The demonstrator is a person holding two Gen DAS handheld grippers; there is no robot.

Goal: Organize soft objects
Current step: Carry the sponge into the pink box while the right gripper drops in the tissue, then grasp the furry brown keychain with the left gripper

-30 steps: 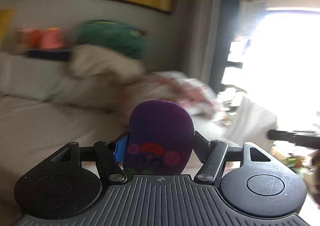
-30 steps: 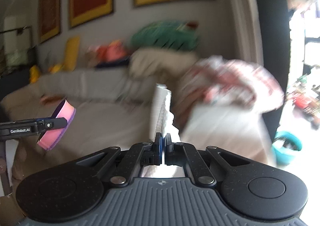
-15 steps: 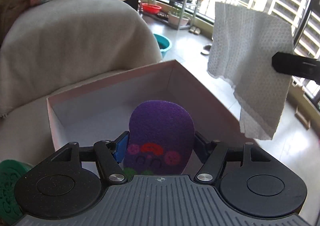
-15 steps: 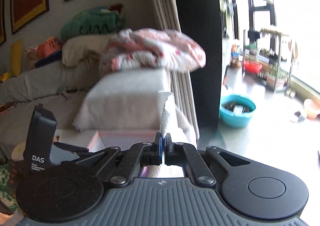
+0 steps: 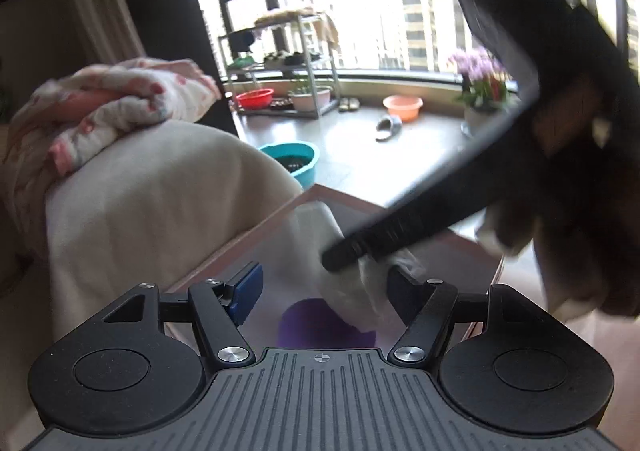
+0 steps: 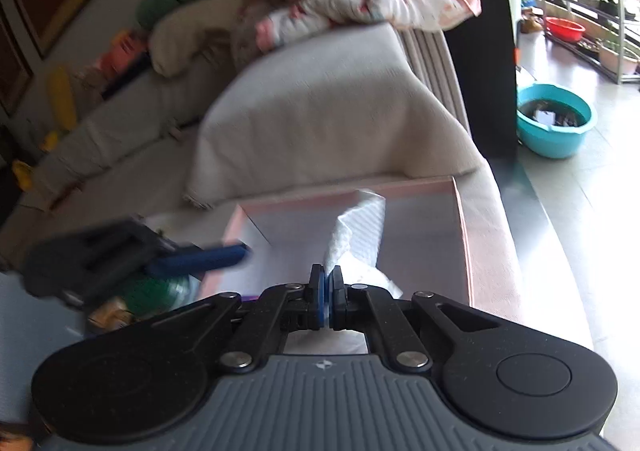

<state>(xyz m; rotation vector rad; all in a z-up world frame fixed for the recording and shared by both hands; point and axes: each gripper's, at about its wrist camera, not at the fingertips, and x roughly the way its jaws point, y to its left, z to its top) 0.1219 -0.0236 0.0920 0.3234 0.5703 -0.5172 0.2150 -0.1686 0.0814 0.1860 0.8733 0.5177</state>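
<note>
Having spread your left claw point(image 5: 320, 283), you dropped the purple toy point(image 5: 316, 321) into the box point(image 6: 464, 235); half a second before it was gripped. Your right claw point(image 6: 327, 291) pinched the cloth point(image 6: 356, 235) over the box.

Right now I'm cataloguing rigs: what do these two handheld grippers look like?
The left gripper and right gripper match: grey ribbed body with a small crosshair mark, black linkage arms on silver pivot screws, round black discs either side. At least one blue finger pad each. No cables or sleeves visible.
</note>
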